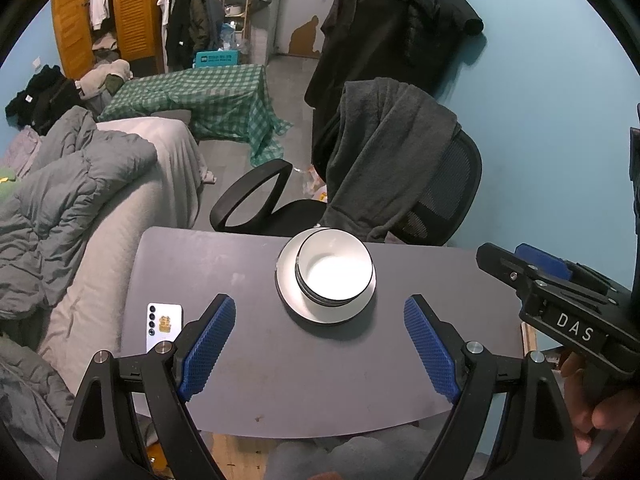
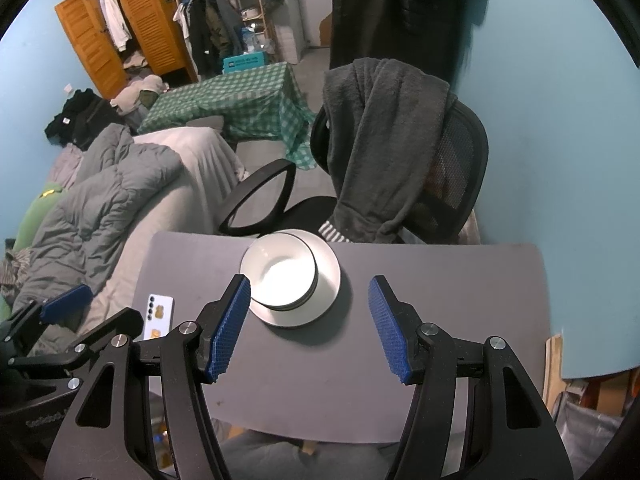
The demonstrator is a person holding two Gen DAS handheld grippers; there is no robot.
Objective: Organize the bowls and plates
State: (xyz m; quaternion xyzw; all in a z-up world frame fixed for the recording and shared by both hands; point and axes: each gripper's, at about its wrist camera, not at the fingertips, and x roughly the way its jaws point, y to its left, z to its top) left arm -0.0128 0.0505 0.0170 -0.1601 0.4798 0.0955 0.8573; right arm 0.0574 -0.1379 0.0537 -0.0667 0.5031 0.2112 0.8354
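A white bowl [image 1: 335, 270] with a dark rim is nested on other bowls, and the stack stands on a white plate [image 1: 292, 304] near the far edge of the grey table [image 1: 320, 380]. My left gripper [image 1: 320, 340] is open and empty, held above the table's near half, short of the stack. In the right wrist view the bowl [image 2: 278, 272] sits on the plate [image 2: 326, 280], and my right gripper [image 2: 310, 324] is open and empty just in front of it. The right gripper's body also shows in the left wrist view [image 1: 560, 300].
A white phone [image 1: 164, 326] lies on the table's left side. A black office chair [image 1: 400, 184] draped with a grey garment stands behind the table. A bed with a grey quilt [image 1: 72, 200] is on the left. A blue wall [image 1: 560, 120] is on the right.
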